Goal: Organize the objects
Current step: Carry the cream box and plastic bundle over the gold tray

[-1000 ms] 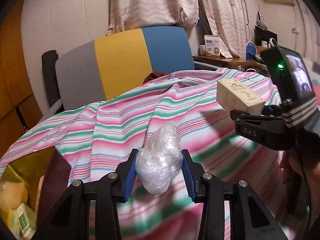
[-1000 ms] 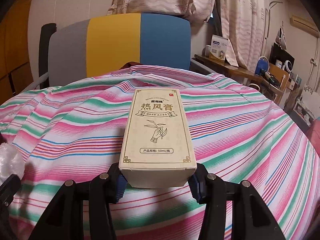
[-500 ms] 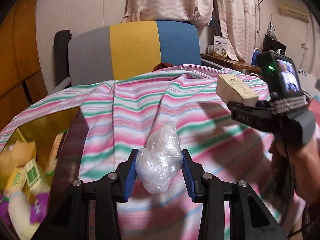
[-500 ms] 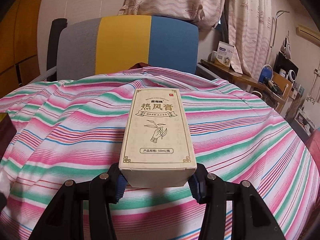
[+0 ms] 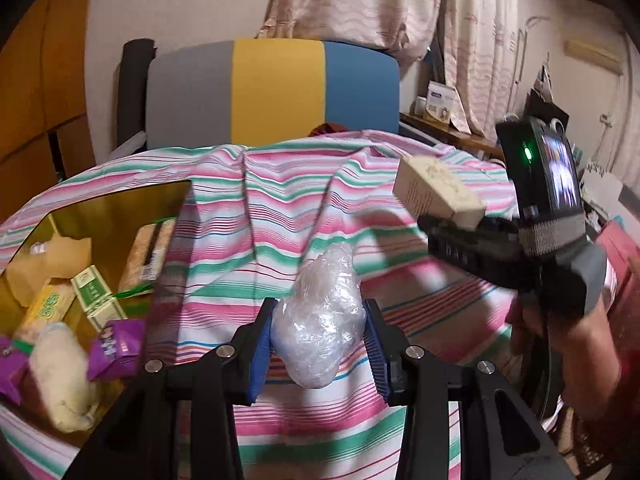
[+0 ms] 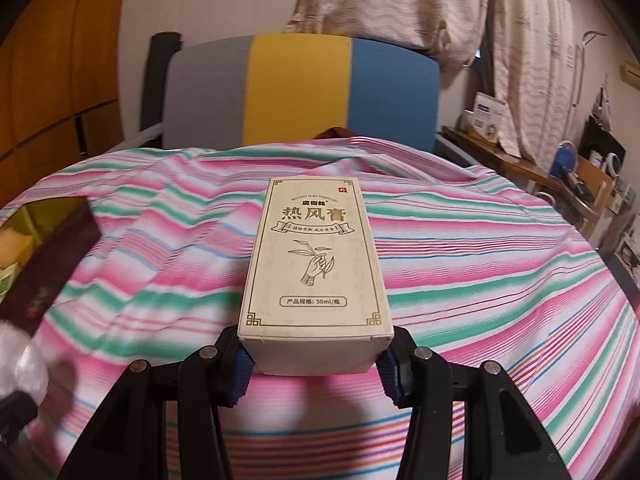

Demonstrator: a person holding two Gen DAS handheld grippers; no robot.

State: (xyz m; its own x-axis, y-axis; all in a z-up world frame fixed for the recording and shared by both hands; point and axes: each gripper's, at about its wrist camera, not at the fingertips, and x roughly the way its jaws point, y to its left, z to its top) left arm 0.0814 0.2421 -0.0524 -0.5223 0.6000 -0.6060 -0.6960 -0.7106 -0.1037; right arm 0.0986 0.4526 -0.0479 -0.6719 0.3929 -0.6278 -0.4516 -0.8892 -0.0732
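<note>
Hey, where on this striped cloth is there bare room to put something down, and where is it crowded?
The striped cloth lies bare from the storage box on the left across to the right edge, and back toward the chair. The box itself is crowded with packets.

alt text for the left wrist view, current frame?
The left gripper holds a crumpled clear plastic bundle between its blue pads above a pink-and-green striped cloth. At left, an open gold-lined box holds packets; at right, the right gripper carries a beige carton.
</note>
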